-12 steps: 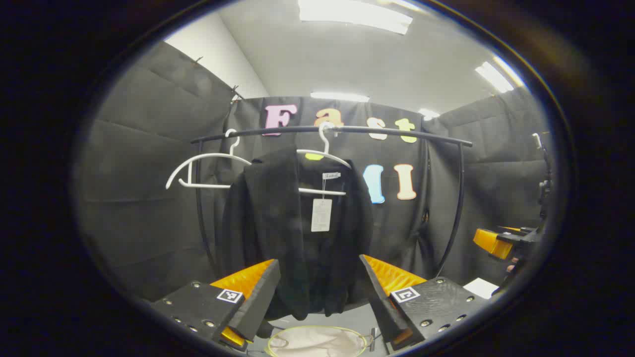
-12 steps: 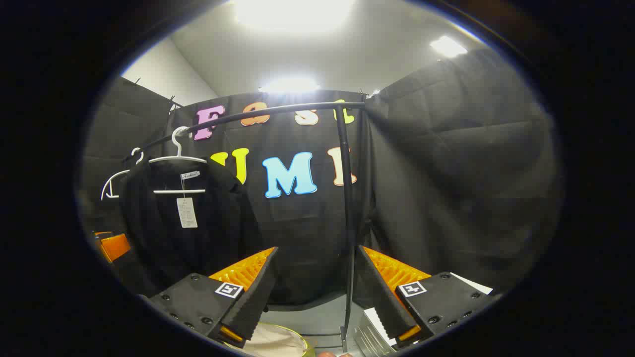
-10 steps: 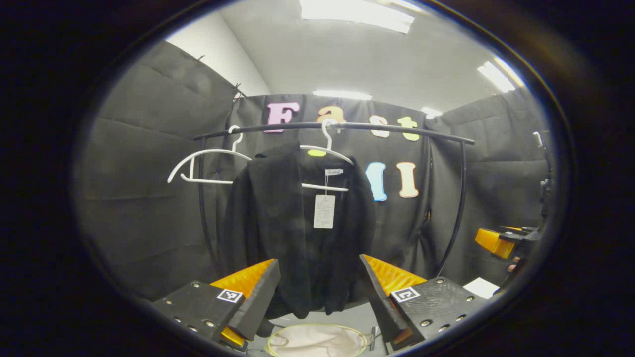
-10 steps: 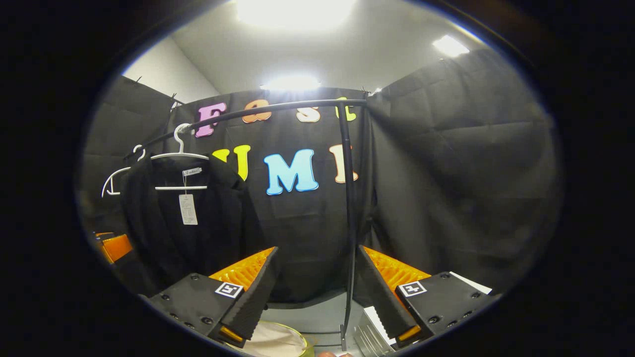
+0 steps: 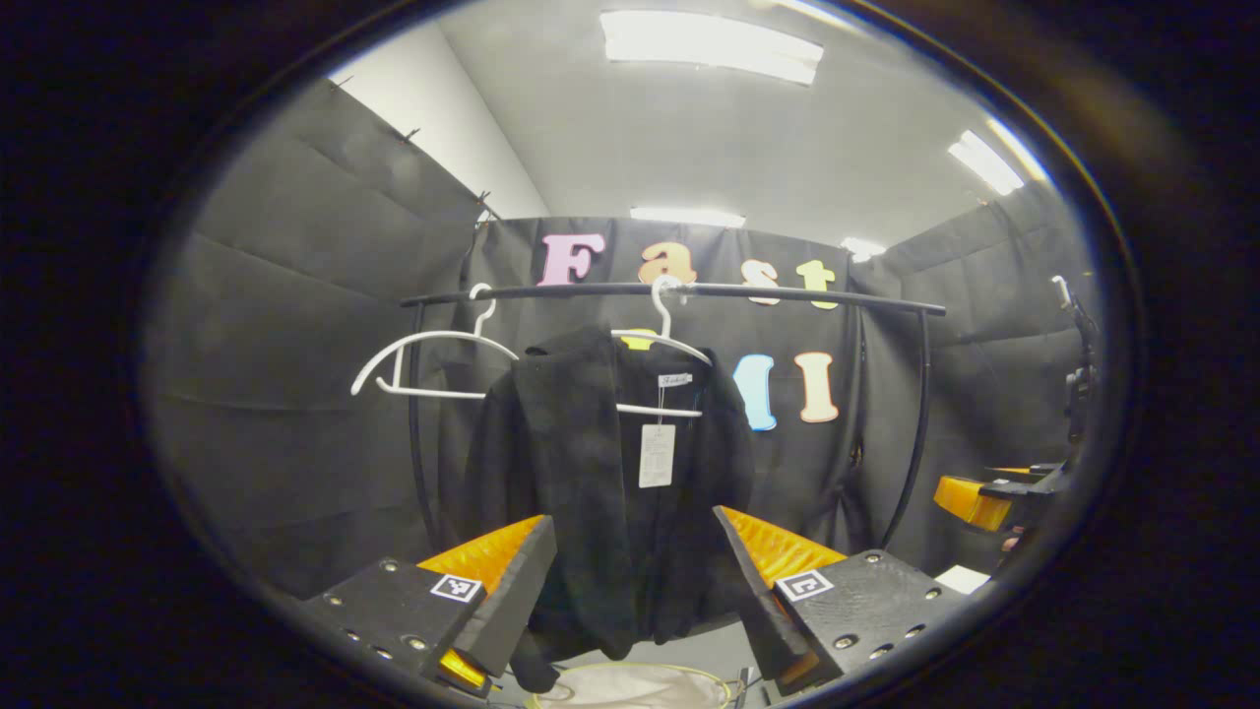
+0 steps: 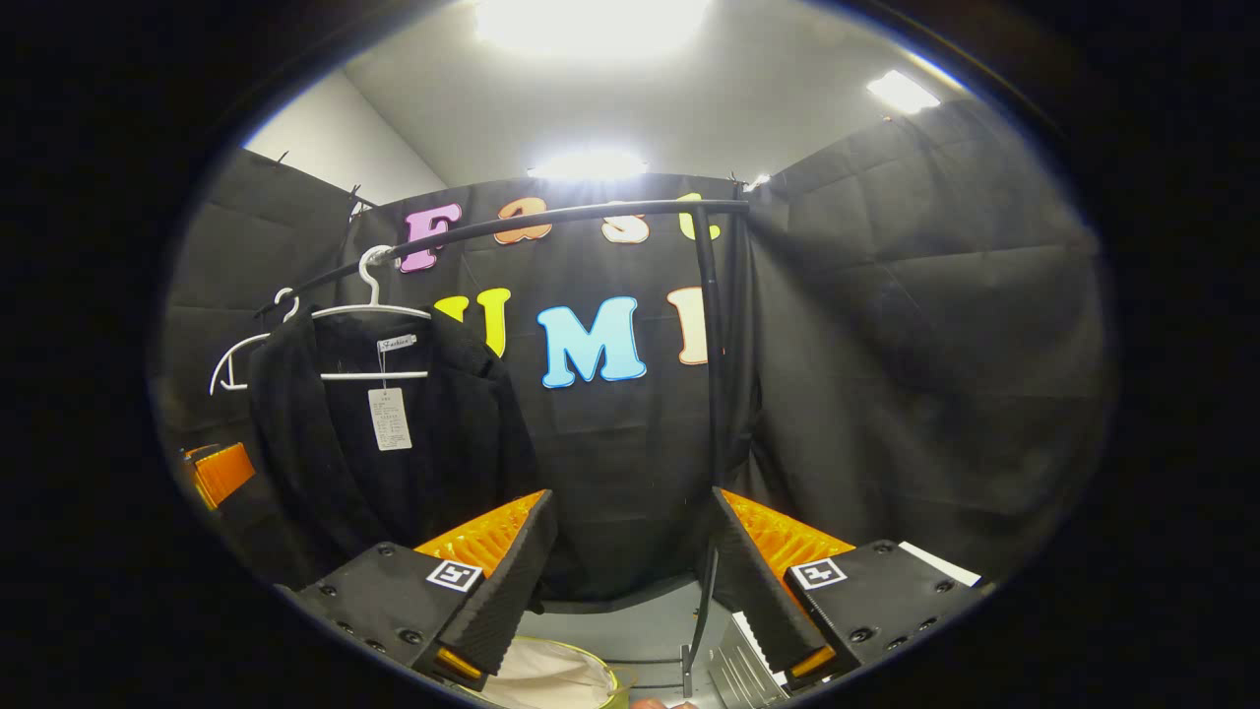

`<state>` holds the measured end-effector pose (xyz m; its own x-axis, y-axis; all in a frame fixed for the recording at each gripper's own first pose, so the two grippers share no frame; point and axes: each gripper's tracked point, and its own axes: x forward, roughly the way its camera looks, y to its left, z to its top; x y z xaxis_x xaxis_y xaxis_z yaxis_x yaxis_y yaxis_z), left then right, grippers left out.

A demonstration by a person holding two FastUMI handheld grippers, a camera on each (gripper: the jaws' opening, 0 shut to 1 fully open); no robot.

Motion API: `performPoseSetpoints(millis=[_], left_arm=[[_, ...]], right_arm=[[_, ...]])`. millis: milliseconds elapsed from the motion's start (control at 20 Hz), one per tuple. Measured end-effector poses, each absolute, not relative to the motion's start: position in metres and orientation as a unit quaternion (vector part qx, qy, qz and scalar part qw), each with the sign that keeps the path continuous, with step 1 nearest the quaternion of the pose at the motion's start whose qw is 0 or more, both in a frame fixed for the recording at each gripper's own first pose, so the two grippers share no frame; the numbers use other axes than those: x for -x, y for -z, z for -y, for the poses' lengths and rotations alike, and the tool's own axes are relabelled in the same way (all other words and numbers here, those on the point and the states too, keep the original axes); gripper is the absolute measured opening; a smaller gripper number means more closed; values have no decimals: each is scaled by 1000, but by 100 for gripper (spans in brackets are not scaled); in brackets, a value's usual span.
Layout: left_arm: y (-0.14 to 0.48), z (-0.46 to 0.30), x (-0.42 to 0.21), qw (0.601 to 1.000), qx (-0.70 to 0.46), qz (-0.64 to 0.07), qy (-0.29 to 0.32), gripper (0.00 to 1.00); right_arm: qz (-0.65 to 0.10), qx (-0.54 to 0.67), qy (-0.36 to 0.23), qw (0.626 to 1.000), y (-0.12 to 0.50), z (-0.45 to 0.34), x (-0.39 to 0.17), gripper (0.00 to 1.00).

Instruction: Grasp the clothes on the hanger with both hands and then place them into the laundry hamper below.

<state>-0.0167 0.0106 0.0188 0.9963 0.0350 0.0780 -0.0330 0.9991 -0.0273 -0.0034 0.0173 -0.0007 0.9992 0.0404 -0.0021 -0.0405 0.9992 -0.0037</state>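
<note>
A black jacket point(image 5: 600, 483) with a white paper tag hangs on a white hanger point(image 5: 661, 340) from the black rail point(image 5: 679, 290). In the left gripper view my left gripper point(image 5: 635, 576) stands open just in front of the jacket's lower part, nothing between its fingers. The hamper point(image 5: 630, 687), with a light cloth lining and a yellow-green rim, sits below the jacket. In the right gripper view the jacket point(image 6: 384, 463) hangs at the left; my right gripper point(image 6: 630, 571) is open and faces the rail's right post point(image 6: 711, 394). The hamper point(image 6: 551, 675) shows below its left finger.
An empty white hanger point(image 5: 433, 359) hangs left of the jacket. The rail's posts point(image 5: 911, 423) stand on either side. A pale box point(image 6: 733, 665) lies on the grey floor by the right post. The right gripper point(image 5: 984, 497) shows at the far right in the left gripper view.
Both views have tilted up slightly: the rail, jacket and hangers sit lower in the frames. Less of the hamper shows in the left gripper view. Both grippers stay open.
</note>
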Motion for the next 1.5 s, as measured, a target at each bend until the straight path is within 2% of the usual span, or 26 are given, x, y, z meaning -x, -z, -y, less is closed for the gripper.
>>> performPoseSetpoints(millis=[100,150,300,350,400,450,500,800,850,950,1000,1150,1200,1400,1450,1500], left_arm=[[-14,-13,18,999,26,33,-20,92],[-11,-15,20,999,31,29,-21,92],[-10,-19,19,999,34,24,-26,92],[-10,-20,18,999,34,23,-29,92],[-9,-21,17,999,34,22,-32,92],[-9,-23,17,998,37,23,-35,92],[-10,-24,17,998,41,24,-38,92],[-11,-27,15,998,46,17,-50,92],[-12,-27,14,998,46,18,-46,92],[-12,-29,11,998,38,12,-42,92],[-13,-31,9,998,36,12,-43,92],[-11,-37,2,997,52,4,-58,92],[-11,-40,-1,996,59,-1,-64,92],[-21,-54,-11,992,83,-1,-96,92],[-26,-58,-13,991,85,1,-107,92],[-30,-62,-15,989,86,-2,-119,92]], right_arm=[[-1,0,-23,1000,1,-19,6,98],[-2,1,-24,1000,1,-21,6,93],[-2,6,-29,1000,-1,-24,5,93],[-2,5,-29,1000,-2,-25,3,98],[-2,2,-29,1000,-3,-25,2,93],[-4,-2,-31,1000,-2,-26,3,98],[-6,-7,-35,999,-2,-28,2,93],[-18,-14,-43,999,0,-30,-6,93],[-18,-13,-41,999,-1,-31,-7,98],[-22,-11,-44,999,-1,-38,-9,98],[-24,-10,-49,998,-1,-43,-9,93],[-24,-4,-71,997,-6,-57,-11,93],[-26,-3,-76,997,-5,-60,-13,98],[-44,-23,-118,992,1,-88,-38,98],[-48,-28,-130,990,4,-96,-46,98],[-50,-26,-143,988,4,-104,-55,94]])
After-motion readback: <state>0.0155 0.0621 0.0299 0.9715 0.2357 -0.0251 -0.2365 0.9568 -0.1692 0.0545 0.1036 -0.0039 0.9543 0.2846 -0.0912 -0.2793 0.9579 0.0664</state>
